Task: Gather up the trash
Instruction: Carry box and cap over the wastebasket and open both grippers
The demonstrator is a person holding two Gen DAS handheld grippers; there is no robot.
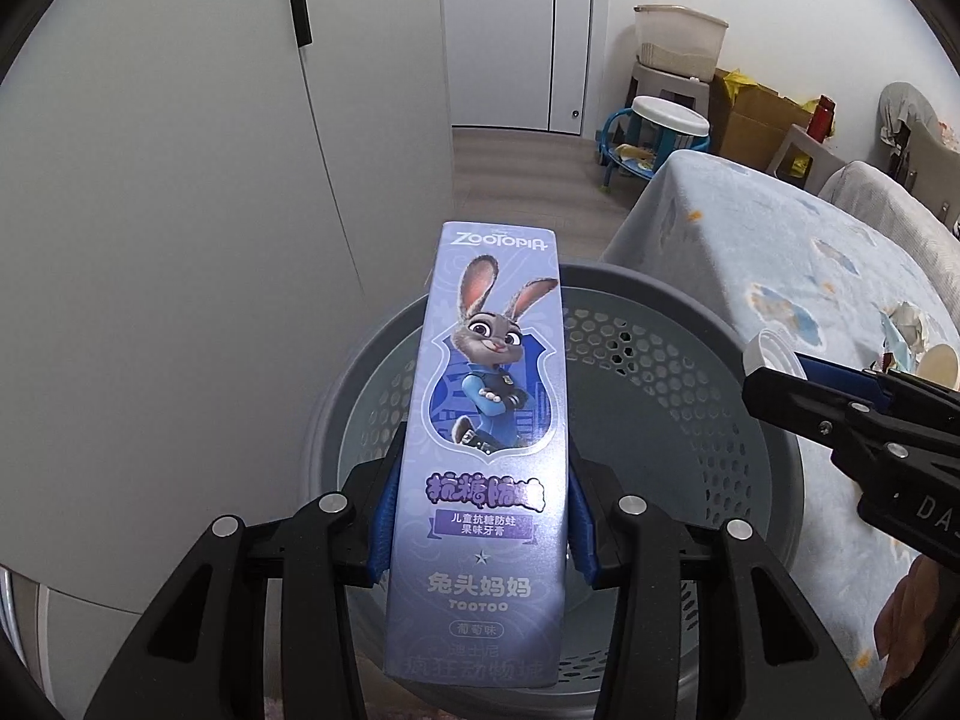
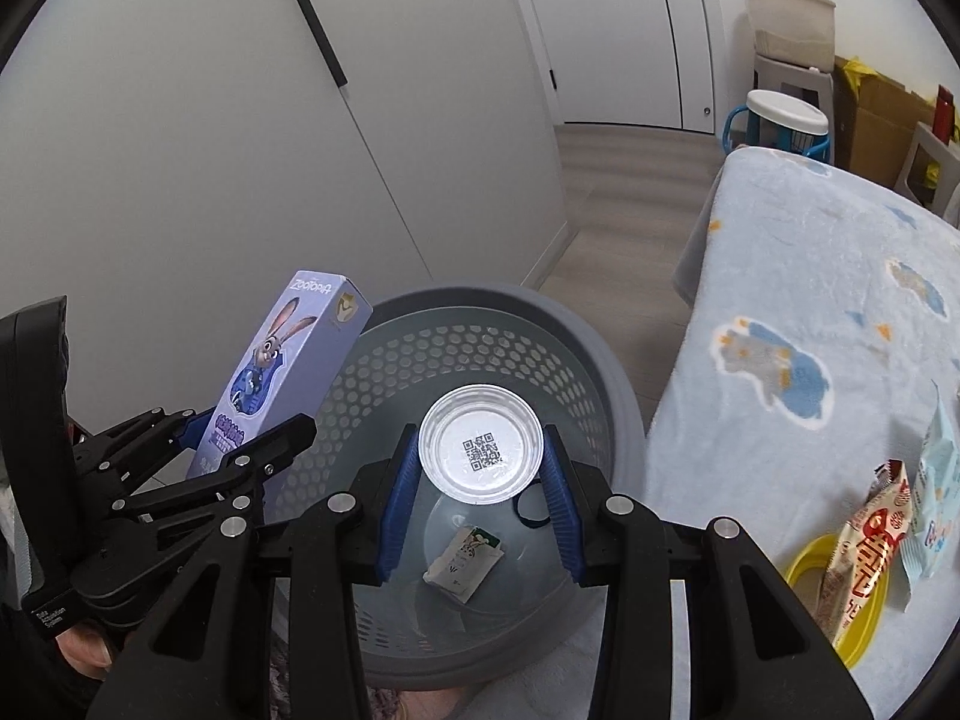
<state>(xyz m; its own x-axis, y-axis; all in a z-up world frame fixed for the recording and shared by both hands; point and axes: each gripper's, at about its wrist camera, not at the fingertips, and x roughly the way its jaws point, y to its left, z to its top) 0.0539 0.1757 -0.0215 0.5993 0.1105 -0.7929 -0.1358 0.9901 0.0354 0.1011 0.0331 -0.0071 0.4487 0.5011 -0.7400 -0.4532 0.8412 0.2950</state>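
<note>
My left gripper (image 1: 480,516) is shut on a purple Zootopia toothpaste box (image 1: 486,450) and holds it over the near rim of a grey perforated bin (image 1: 690,396). My right gripper (image 2: 480,486) is shut on a small clear plastic cup (image 2: 480,450) with a QR code on its base, held above the bin (image 2: 456,324). A small white packet (image 2: 462,561) and a dark ring lie on the bin floor. The left gripper and the box (image 2: 282,372) show at the left of the right wrist view. The right gripper (image 1: 774,372) shows at the right of the left wrist view.
A table under a light blue blanket (image 2: 810,312) stands right of the bin. Snack wrappers (image 2: 876,546) and a yellow dish (image 2: 840,600) lie on its near edge. White cupboard doors (image 1: 180,240) stand on the left. Stools and cardboard boxes (image 1: 756,114) are at the back.
</note>
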